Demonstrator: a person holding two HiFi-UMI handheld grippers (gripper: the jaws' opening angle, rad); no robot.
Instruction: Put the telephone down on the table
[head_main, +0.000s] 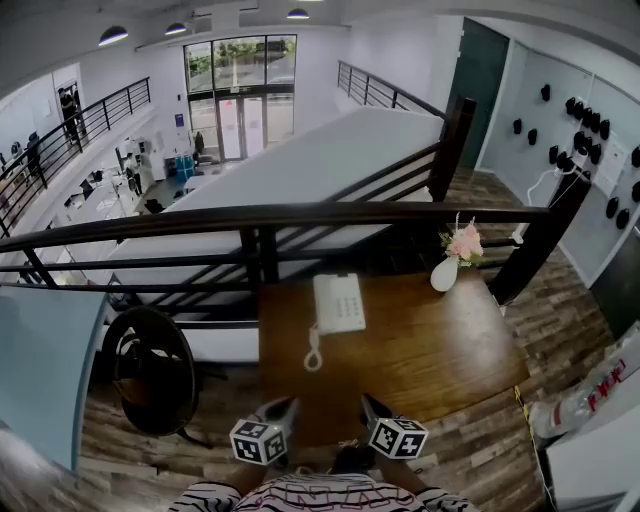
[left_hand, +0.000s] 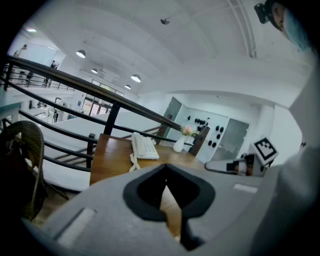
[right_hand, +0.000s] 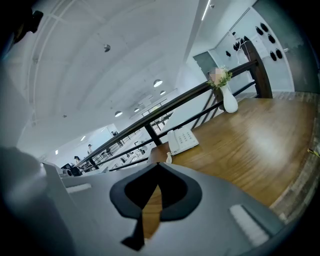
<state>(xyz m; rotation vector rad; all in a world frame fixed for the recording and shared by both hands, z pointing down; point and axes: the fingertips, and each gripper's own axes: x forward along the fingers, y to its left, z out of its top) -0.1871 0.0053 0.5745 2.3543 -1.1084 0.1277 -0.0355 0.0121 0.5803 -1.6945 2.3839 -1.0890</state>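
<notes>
A white telephone (head_main: 338, 302) lies flat at the far side of the brown wooden table (head_main: 430, 350), with its coiled cord (head_main: 313, 352) trailing toward me. My left gripper (head_main: 291, 403) and right gripper (head_main: 366, 401) hover side by side over the table's near edge, well short of the phone. Both are shut with nothing between the jaws. In the left gripper view the phone (left_hand: 144, 146) sits ahead beyond the shut left gripper (left_hand: 166, 172). From the right gripper view the phone (right_hand: 182, 140) shows ahead and slightly right of the shut right gripper (right_hand: 157, 167).
A white vase with pink flowers (head_main: 446, 272) stands at the table's far right corner. A black railing (head_main: 260, 215) runs just behind the table. A dark wicker chair (head_main: 150, 370) stands to the left of the table. A person's striped sleeve shows at the bottom.
</notes>
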